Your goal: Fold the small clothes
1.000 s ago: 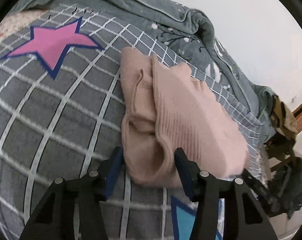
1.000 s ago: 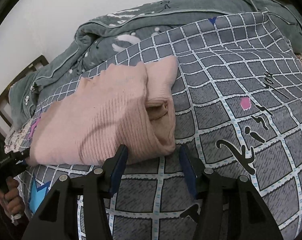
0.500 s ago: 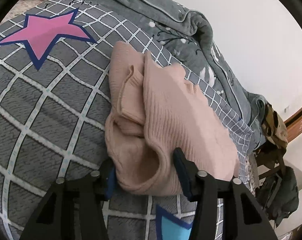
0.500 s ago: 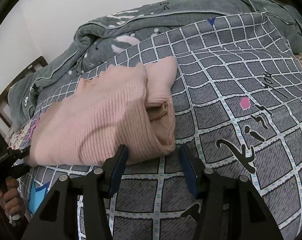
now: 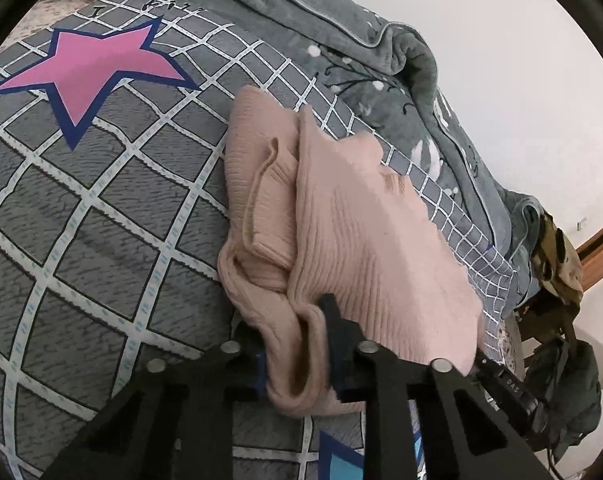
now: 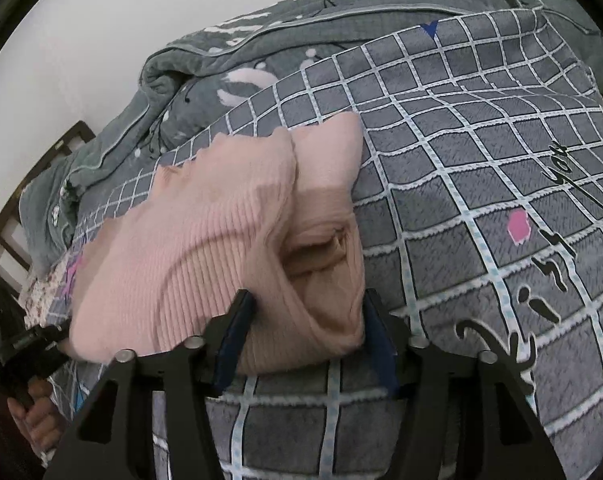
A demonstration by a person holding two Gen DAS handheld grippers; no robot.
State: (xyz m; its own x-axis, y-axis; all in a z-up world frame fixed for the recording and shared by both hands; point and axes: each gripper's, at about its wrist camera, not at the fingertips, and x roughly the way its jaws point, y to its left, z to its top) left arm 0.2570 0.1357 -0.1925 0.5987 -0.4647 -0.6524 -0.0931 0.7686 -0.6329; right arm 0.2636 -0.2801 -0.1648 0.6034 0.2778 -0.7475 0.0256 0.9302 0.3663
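Note:
A pink ribbed sweater point(image 5: 361, 240) lies folded into a long bundle on the grey checked bedspread point(image 5: 101, 240). My left gripper point(image 5: 297, 344) is at its near end. The jaws are closing, and a bunched fold of knit is pinched between the fingers. In the right wrist view the same sweater point(image 6: 205, 248) stretches away to the left. My right gripper point(image 6: 307, 332) grips its other near corner, jaws closing, with thick folded cloth filling the gap between the pads. The other gripper and the hand point(image 6: 33, 420) holding it show at the far left.
A rumpled grey quilt point(image 5: 341, 40) is heaped along the white wall behind the sweater. A pink star point(image 5: 93, 68) is printed on the bedspread. A chair with bags point(image 5: 557, 264) stands past the bed's end, and a wooden bed frame point(image 6: 5, 216) shows at the left.
Both pairs of jaws have narrowed onto the sweater's near edge, and the fabric now bunches up between them. The left gripper has pushed in slightly over the cloth.

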